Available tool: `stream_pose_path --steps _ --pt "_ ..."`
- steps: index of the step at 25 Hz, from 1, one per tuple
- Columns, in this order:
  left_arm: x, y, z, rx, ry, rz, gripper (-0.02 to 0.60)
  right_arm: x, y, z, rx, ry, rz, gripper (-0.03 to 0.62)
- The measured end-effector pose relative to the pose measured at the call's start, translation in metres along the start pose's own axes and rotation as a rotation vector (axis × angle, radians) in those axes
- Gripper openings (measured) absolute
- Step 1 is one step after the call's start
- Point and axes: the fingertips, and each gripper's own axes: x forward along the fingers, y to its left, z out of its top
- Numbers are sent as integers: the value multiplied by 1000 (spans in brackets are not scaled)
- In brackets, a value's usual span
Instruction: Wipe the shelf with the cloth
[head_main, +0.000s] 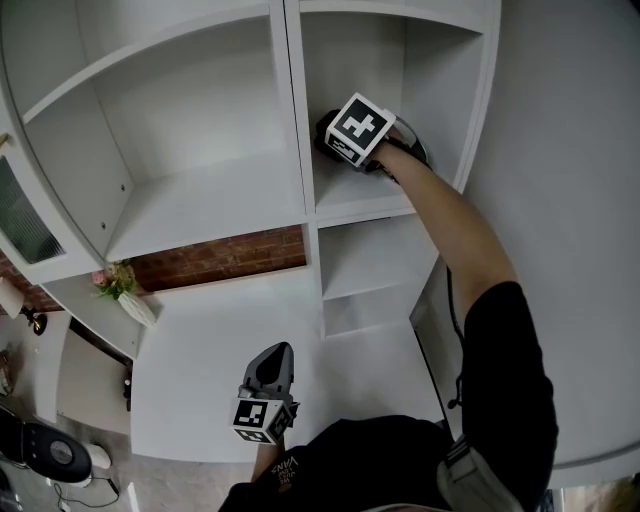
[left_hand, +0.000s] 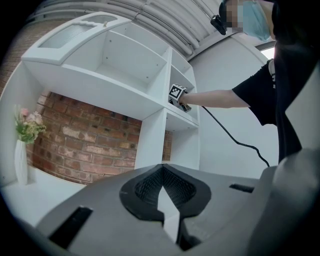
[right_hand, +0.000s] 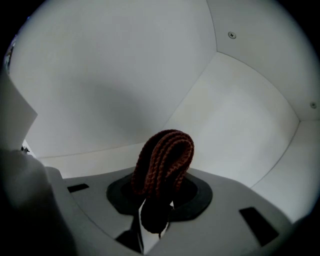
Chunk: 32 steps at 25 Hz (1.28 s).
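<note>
Right gripper (right_hand: 157, 200) clamped on the cloth (right_hand: 163, 159), a rust-brown knitted piece folded into a thick ribbed loop that stands proud of the jaws. Held inside the upper right compartment of the shelf (head_main: 352, 203), close to its right wall. Whether the knit touches the board: not clear. Left gripper (left_hand: 163, 194) low and near, over the white counter (head_main: 200, 370), jaws together on nothing.

Probably the wiping step. For a clean pass:
- Tip the loop down until the knit lies broad on the board, not just on its crest.
- Press lightly, and sweep from the far corner toward the near edge in overlapping strokes.
- Run along the wall joints last.
- Hold the hard jaw tips off the paint.
- Mind the trailing cable (left_hand: 235, 137).

Smooth matte white panels, square corners, small screw heads (right_hand: 231, 35) in the walls. Rough red brick (head_main: 220, 255) behind the open bay at left.
</note>
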Motion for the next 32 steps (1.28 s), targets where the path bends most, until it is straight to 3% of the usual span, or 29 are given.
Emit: stream_pose_path --steps 5,15,21,24,26,29,32 --pt "2 -5 2 -7 -5 -25 6 -12 -21 -26 -75 143 -85 97" --pt "0 -4 -5 -24 -2 -43 6 -36 -53 -85 -371 575 -237 95" --pt "-3 -4 -7 -34 0 -52 6 -48 -63 -106 -430 742 -286 95" --pt "-5 -2 -7 -36 0 -49 6 -51 -64 -105 -435 728 -299 95" --pt "-5 -3 -7 -34 1 -49 6 -51 -63 -96 -427 664 -311 95" --pt "-5 -5 -9 -33 7 -53 6 -52 -55 -70 -345 478 -289 95" --pt "-3 -8 -9 -32 11 -60 6 -53 -33 -37 -159 222 -172 95"
